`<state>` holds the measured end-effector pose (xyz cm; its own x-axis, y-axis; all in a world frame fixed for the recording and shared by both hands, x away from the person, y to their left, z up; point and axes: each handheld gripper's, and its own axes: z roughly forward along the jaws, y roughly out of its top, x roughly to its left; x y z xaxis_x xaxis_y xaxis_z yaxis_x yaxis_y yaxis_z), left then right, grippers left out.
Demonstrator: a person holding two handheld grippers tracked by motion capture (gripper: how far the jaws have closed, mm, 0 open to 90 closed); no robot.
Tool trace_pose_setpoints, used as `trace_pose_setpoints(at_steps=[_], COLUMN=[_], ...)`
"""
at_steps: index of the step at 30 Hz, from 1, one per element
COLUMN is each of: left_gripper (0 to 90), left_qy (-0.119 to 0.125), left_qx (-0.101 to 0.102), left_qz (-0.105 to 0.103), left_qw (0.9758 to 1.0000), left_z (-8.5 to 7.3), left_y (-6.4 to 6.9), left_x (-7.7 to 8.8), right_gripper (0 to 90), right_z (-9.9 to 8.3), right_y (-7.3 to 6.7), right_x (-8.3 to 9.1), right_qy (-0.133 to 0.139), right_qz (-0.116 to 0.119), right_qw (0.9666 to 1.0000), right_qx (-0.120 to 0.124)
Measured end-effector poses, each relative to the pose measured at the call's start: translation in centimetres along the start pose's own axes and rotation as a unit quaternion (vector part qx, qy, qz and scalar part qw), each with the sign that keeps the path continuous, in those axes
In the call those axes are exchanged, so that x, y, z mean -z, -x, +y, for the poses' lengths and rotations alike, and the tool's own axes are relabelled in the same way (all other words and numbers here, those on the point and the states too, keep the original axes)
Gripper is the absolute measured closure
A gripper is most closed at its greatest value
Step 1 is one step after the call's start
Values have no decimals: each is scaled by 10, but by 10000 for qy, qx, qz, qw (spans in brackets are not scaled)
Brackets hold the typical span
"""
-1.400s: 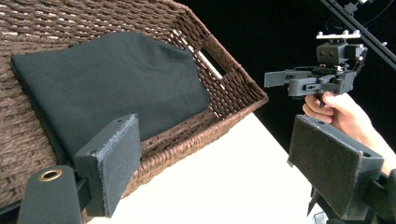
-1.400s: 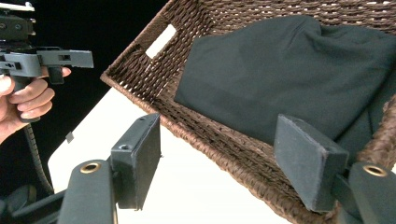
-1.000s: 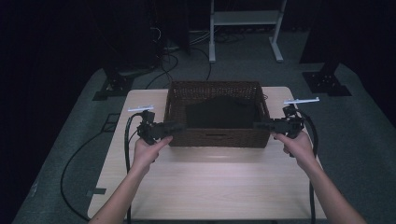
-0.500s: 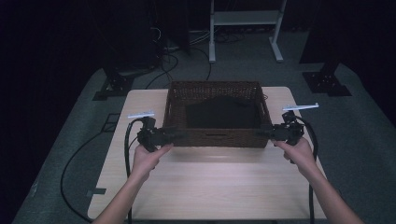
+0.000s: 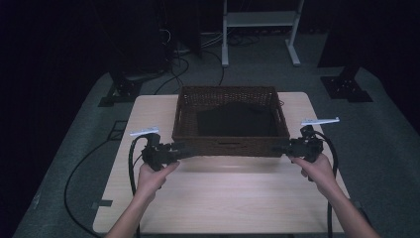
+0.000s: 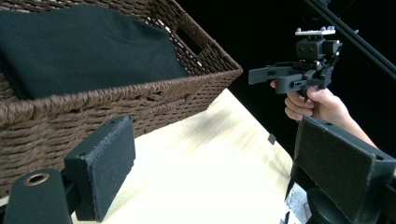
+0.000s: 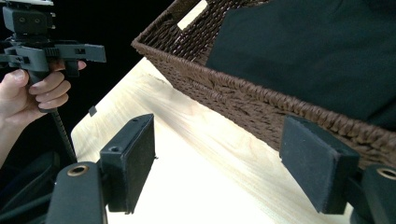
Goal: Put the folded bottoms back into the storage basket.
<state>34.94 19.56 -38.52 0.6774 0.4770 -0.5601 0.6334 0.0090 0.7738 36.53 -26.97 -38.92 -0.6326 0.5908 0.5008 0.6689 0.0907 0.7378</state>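
Note:
A brown wicker basket (image 5: pixel 229 144) stands at the middle of the light wooden table (image 5: pixel 223 198), with a folded black cloth (image 5: pixel 236 120) lying in it. My left gripper (image 5: pixel 181 149) is level with the basket's front left corner, pointing inward along the front wall. In the left gripper view its pads (image 6: pixel 100 168) stand wide apart over bare tabletop, the basket (image 6: pixel 140 98) just beside one pad. My right gripper (image 5: pixel 279 148) mirrors it at the front right corner. It is open too, with the basket wall (image 7: pixel 243 102) just behind its right pad (image 7: pixel 317 163).
The table's front half lies between the person's forearms. A cable (image 5: pixel 79 183) loops over the floor on the left. Behind the table stand a white frame (image 5: pixel 260 29) and black stand feet (image 5: pixel 346 87).
Both hands have drawn back from the basket toward the person and slightly down. The grippers now sit at the front corners instead of against the basket's sides. The basket has not moved.

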Motion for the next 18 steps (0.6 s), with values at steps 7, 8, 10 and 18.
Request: trace_pose_setpoints(at_steps=[7, 8, 10, 18], left_gripper=[111, 111, 111, 111], left_qy=[43, 24, 36, 68], left_qx=[-10, -24, -15, -17], left_qz=[-8, -5, -17, -19], left_qw=[10000, 10000, 10000, 10000], left_z=[-10, -12, -14, -23], left_y=[2, 2, 2, 3], left_x=[3, 4, 5, 7], right_gripper=[263, 263, 263, 263], right_z=[-10, -11, -15, -27], right_y=[-1, -1, -2, -1], right_x=[1, 1, 2, 1], right_qy=[67, 63, 74, 28], right_qz=[61, 70, 90, 131], right_qw=[10000, 10000, 9999, 9999], right_qx=[5, -14, -30, -53])
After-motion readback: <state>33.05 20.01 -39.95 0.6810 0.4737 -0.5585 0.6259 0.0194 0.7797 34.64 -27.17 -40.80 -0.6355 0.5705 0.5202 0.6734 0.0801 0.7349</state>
